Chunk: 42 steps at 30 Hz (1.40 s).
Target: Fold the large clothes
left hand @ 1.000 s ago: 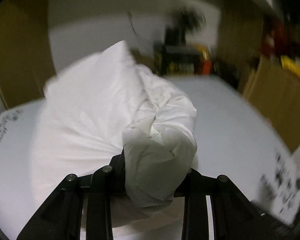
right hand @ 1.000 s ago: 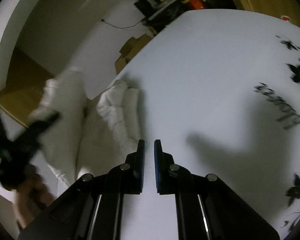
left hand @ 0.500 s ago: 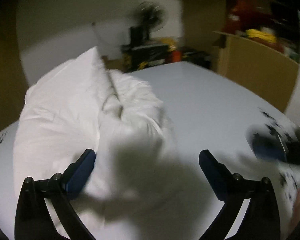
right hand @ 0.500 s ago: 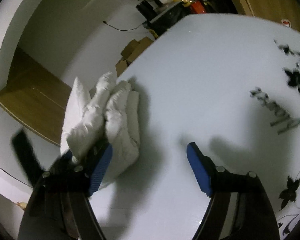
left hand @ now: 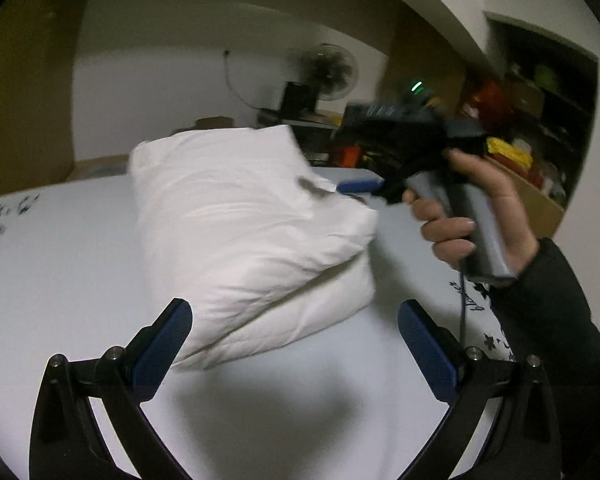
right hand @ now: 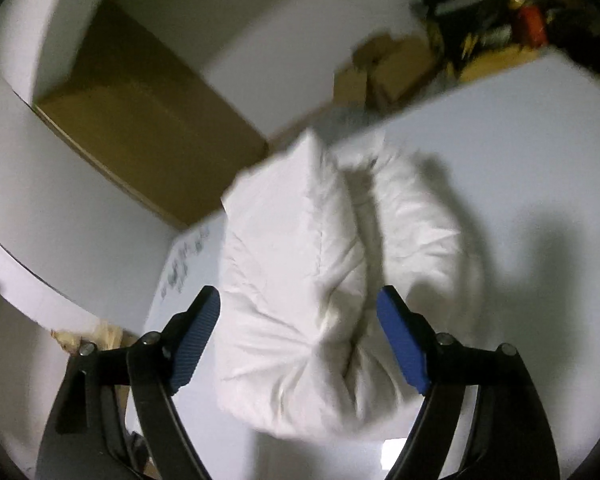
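the white garment [left hand: 252, 216] lies folded in a puffy bundle on the surface [left hand: 60, 264]; left gripper [left hand: 296, 344] and right gripper [right hand: 300, 340] both gape empty, so little seems left.

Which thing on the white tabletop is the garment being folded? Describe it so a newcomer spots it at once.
Start at the big white tabletop with black floral lettering along its edges. Near its middle lies the puffy white garment, doubled over into a thick, pillow-like bundle of two stacked layers. It is the only soft, bulky thing lying there; neither gripper touches it.
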### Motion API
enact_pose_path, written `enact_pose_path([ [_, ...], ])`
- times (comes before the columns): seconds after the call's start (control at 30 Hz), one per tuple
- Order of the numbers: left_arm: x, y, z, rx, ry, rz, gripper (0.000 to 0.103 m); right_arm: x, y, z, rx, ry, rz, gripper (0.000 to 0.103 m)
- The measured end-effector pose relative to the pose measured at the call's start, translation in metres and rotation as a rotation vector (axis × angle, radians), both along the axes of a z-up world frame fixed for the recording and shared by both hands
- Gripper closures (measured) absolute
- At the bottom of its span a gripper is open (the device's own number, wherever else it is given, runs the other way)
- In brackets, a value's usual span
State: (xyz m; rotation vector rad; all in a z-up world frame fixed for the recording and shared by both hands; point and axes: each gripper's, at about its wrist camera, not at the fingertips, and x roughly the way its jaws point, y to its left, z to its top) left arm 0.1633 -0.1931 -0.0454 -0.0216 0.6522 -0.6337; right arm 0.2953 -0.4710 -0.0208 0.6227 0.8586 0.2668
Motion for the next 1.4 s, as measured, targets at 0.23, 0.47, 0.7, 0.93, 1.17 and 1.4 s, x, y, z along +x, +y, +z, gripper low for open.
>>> enact_pose_path([
  [0.23,0.008,0.037,-0.002,-0.051,0.055,0.046,0.0,-0.001,0.049,-0.035,-0.207,0.138,0.257,0.026],
  [0.47,0.026,0.054,-0.005,-0.101,0.153,0.066,0.0,-0.028,0.009,-0.041,-0.023,0.155,0.126,0.094],
  [0.7,0.041,0.083,-0.018,-0.121,0.233,0.152,0.0,-0.063,-0.013,-0.104,0.084,0.17,0.077,0.095],
  [0.93,0.06,0.107,-0.02,-0.055,0.265,0.232,0.0,-0.085,0.003,-0.035,-0.122,0.088,-0.02,0.048],
  [1.17,0.183,0.083,0.075,0.059,0.118,0.359,0.0,-0.05,0.072,0.108,-0.416,-0.23,-0.141,0.033],
  [1.4,0.327,-0.017,0.043,0.156,0.097,0.397,0.0,0.032,0.076,0.031,-0.631,-0.046,-0.23,0.032],
])
